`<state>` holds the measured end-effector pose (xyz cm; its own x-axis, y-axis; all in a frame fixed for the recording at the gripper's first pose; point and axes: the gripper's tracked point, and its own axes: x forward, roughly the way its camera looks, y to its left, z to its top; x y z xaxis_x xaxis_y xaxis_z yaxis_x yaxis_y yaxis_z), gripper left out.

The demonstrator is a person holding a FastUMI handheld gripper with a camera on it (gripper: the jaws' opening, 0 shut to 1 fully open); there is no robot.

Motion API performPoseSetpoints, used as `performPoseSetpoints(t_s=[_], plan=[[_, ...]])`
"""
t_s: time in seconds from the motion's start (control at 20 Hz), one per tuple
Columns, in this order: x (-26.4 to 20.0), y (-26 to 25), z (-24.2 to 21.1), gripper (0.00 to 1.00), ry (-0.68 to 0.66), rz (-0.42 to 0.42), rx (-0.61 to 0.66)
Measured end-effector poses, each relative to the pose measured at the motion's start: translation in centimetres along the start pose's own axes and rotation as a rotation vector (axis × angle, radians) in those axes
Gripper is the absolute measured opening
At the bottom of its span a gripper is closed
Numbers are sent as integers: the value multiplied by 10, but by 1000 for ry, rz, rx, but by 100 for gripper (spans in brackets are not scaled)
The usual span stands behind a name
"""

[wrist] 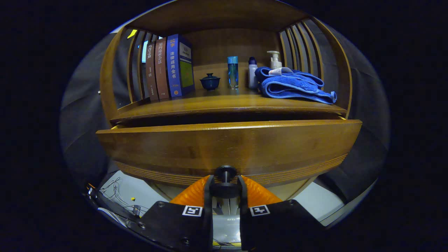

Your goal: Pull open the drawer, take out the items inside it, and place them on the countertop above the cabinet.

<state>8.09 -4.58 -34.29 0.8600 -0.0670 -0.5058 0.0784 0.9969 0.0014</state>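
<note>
The gripper (225, 182) is clamped on the drawer's dark knob (225, 174), both orange fingers (196, 191) pressing its sides. The drawer (227, 148) front stands straight ahead of the fingers, pulled partly out from the cabinet so a dark gap shows above its top edge. Above the drawer lies the countertop (224, 103). On it, from left to right, stand three books (170, 68), a small lidded cup (210, 82), a blue glass (232, 72), two bottles (252, 71) and a folded blue towel (294, 85). The drawer's contents are hidden.
</note>
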Motion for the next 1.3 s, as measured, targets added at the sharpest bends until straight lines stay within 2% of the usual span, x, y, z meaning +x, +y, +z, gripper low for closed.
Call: performPoseSetpoints(t_s=[0.8, 1.3], plan=[[-108, -2, -61, 34, 70, -13, 10], [-123, 1, -70, 35, 87, -17, 0]])
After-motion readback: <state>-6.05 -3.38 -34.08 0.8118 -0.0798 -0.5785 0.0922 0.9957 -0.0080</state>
